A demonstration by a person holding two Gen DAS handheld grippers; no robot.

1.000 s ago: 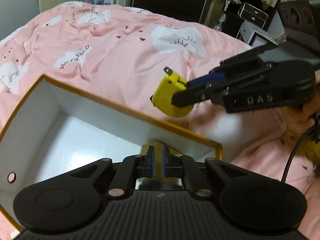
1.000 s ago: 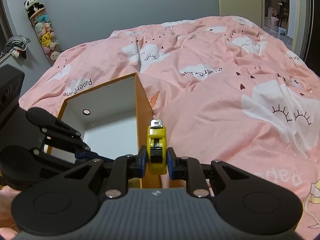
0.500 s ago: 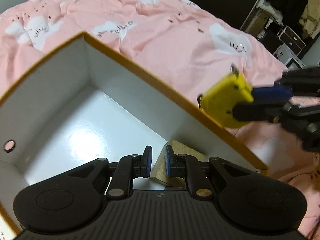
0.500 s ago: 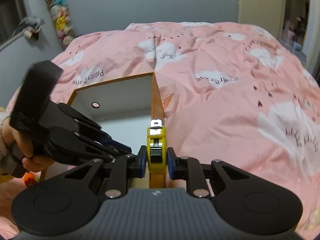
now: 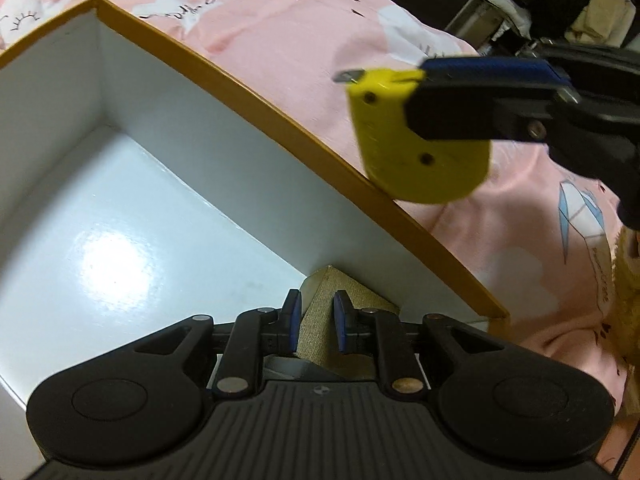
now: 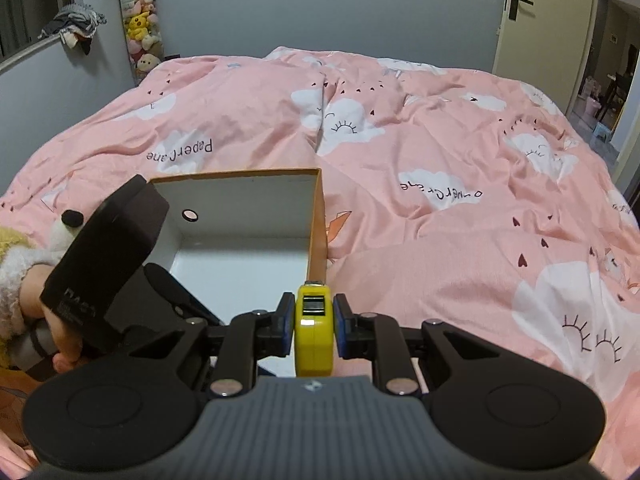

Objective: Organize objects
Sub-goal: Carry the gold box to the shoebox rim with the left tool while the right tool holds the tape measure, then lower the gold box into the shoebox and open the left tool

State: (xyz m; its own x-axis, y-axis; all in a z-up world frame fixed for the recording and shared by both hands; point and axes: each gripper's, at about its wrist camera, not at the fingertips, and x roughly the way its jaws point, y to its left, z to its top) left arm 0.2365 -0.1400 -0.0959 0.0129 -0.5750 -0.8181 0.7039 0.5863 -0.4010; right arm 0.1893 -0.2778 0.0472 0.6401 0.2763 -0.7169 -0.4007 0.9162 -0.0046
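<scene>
An open cardboard box (image 5: pixel 240 92) with an orange rim and white inside lies on the pink bed; it also shows in the right wrist view (image 6: pixel 316 216). My right gripper (image 6: pixel 314 320) is shut on a yellow tape measure (image 6: pixel 314 336), held above the box's near right wall; the tape measure shows in the left wrist view (image 5: pixel 420 140) too. My left gripper (image 5: pixel 316 320) hangs over the box's near corner, its jaws slightly apart around a tan block (image 5: pixel 332 312) that rests in the corner. I cannot tell if the pads touch it.
A pink duvet with cloud prints (image 6: pixel 440 160) covers the bed around the box. A plush toy (image 6: pixel 60 224) lies left of the box. A shelf of stuffed toys (image 6: pixel 140 32) and a door (image 6: pixel 540 20) stand by the far wall.
The left gripper has moved in over the box and its jaws have parted a little around the tan block. The right gripper has carried the tape measure closer to the box wall.
</scene>
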